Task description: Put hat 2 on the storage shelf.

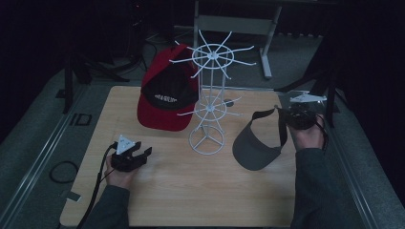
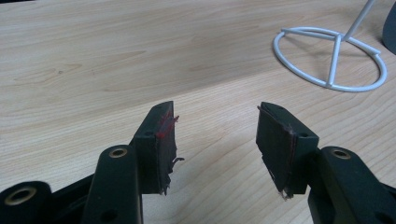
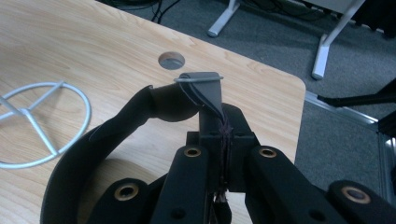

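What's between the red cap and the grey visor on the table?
The white wire rack stands between the red cap and the grey visor, seen in the high view.

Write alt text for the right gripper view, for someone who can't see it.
The right gripper, jaws shut, pinches the strap of a dark grey visor held above a wooden table. The round base of a white wire rack sits at the left, with grey floor beyond the table edge.
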A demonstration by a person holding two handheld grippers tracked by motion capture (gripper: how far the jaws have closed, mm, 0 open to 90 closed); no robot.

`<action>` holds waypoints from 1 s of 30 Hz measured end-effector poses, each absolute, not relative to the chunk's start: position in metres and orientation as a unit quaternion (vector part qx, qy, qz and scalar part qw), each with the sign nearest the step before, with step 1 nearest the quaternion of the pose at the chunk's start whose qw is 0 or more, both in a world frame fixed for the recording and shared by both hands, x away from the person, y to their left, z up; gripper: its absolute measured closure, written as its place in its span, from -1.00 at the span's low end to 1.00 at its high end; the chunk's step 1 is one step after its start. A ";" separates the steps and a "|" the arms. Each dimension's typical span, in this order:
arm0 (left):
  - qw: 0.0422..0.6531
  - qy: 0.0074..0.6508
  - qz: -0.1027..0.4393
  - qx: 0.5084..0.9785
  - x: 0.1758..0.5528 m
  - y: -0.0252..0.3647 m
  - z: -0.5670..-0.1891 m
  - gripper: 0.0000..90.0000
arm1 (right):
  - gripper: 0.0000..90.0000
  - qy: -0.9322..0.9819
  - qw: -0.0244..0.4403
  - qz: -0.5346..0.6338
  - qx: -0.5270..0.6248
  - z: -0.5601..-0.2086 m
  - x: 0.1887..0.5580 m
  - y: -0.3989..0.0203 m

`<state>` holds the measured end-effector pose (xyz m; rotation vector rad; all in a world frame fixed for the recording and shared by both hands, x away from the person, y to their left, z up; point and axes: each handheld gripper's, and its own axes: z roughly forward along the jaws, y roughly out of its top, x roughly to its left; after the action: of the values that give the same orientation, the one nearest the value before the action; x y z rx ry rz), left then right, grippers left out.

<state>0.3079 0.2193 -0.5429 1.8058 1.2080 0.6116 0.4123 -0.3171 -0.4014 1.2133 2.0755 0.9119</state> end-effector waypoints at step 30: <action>0.424 0.482 0.248 0.726 0.308 0.218 -0.543 0.06 | 0.97 0.788 0.305 0.363 0.392 -0.356 0.396 -0.299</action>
<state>0.3077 0.2183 -0.5428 1.8150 1.2045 0.6201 0.3964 -0.2992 -0.3561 1.0385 2.0861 0.9613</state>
